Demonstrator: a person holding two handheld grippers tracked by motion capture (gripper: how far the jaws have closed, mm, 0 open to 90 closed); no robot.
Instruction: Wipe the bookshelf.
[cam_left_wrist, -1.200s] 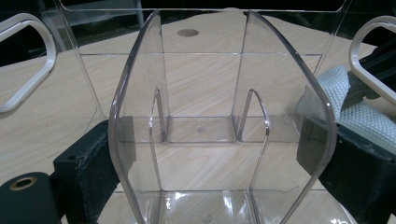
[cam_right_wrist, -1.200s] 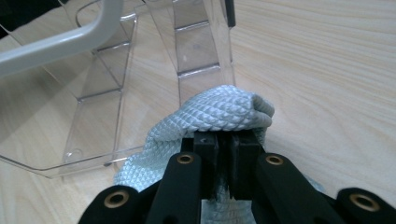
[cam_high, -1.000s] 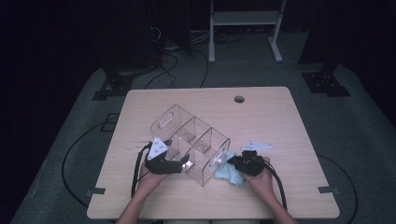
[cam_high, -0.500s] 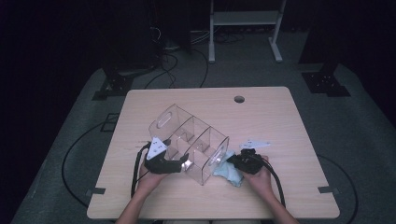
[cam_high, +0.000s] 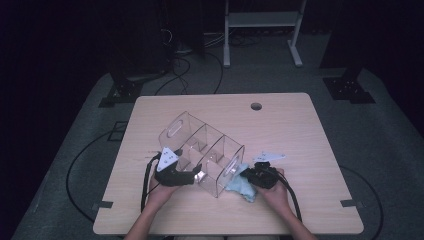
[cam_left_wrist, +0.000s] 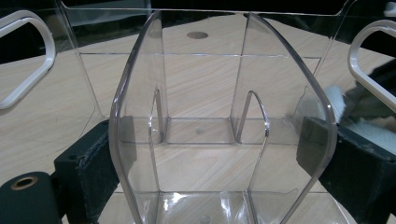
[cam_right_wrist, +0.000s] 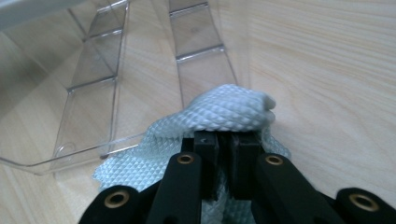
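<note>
1. My left tool is spread wide around the clear organizer, pads pressing its side walls, steadying it tipped on the table.
2. My right tool pinches the pale blue cloth against the organizer's end wall, apparently for wiping.

I am working in a darkened recording studio or lab: one pale wooden table with a cable grommet hole stands on grey carpet, black stand bases and loose cables around it, a white metal frame behind.
</note>
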